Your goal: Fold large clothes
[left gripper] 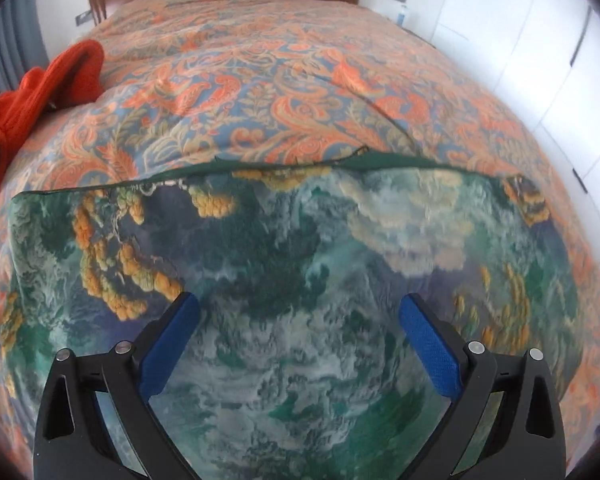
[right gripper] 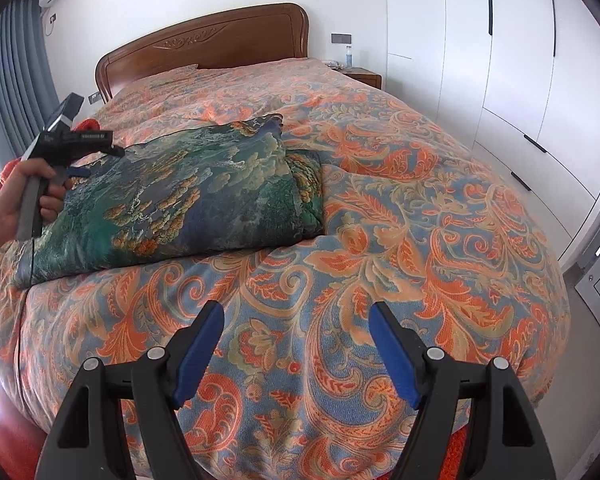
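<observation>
Right gripper (right gripper: 296,312): blue-padded fingers spread wide, gripping nothing, poised over the foot of the bed.
Left gripper (left gripper: 298,304): fingers wide apart above the green garment, holding nothing; in the right wrist view the person's left hand (right gripper: 24,196) grips its handle at the garment's left end.
Green garment (right gripper: 188,196): folded into a thick rectangle, printed in green, blue and yellow, lying flat on the bedspread's left half.
Bedspread (right gripper: 400,216): orange-and-blue paisley, covering the whole bed.
Red garment (left gripper: 40,92): bunched at the bed's left edge, beyond the green one.
Room: carved wooden headboard (right gripper: 204,40), white wardrobe doors (right gripper: 500,60) on the right, grey curtain (right gripper: 16,64) on the left.
</observation>
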